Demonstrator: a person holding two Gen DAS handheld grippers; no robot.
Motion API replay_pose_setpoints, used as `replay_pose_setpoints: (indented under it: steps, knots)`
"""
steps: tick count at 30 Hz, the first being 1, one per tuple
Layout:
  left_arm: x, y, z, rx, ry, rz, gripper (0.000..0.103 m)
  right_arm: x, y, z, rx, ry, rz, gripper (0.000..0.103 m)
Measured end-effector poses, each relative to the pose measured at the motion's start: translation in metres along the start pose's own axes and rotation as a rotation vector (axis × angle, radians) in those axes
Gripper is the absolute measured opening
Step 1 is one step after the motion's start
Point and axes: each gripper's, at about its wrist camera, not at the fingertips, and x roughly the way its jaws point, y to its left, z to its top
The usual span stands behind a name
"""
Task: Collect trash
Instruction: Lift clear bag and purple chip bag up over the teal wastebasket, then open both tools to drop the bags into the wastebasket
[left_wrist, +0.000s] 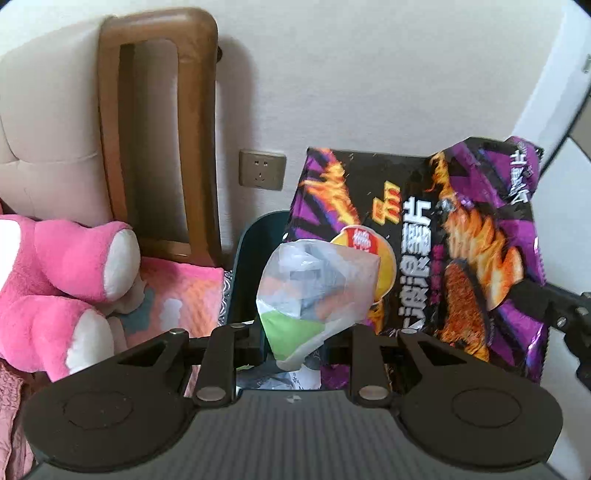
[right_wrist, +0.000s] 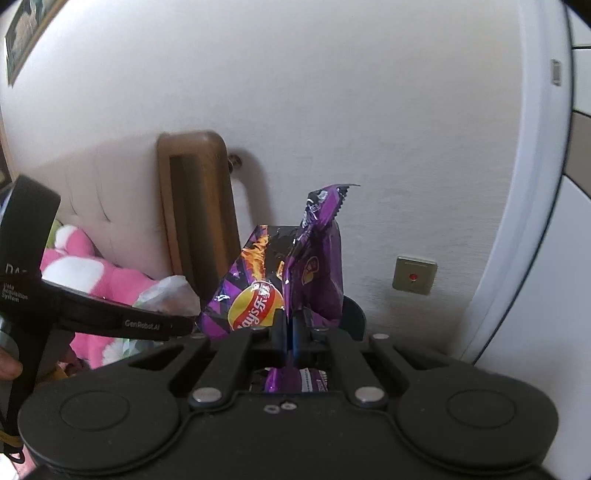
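both pieces of trash are picked up but not yet binned: left tongs (left_wrist: 295, 332) clamp a clear plastic bag (left_wrist: 317, 284), right tongs (right_wrist: 291, 332) pinch the purple chip bag (right_wrist: 314, 266) above the dark bin (left_wrist: 251, 251).

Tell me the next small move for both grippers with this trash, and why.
Probably lower both loads over the dark bin before releasing. The left gripper pinches a white plastic bag, the right gripper clamps the purple chip bag, and both hang above the bin's rim.
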Motion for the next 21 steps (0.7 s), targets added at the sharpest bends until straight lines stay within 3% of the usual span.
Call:
replay_pose_setpoints:
  steps: [7, 14, 21]
  knots:
    - [0.050, -0.012, 0.012, 0.002, 0.066, 0.035, 0.024, 0.054, -0.011, 0.001, -0.005, 0.129, 0.029, 0.002]
    - [0.088, -0.020, 0.004, -0.004, 0.127, 0.035, 0.024, 0.091, -0.007, -0.016, -0.049, 0.226, 0.064, 0.002]
    - [0.116, -0.025, -0.012, -0.024, 0.205, 0.040, 0.024, 0.106, 0.005, -0.023, -0.117, 0.224, 0.087, 0.011]
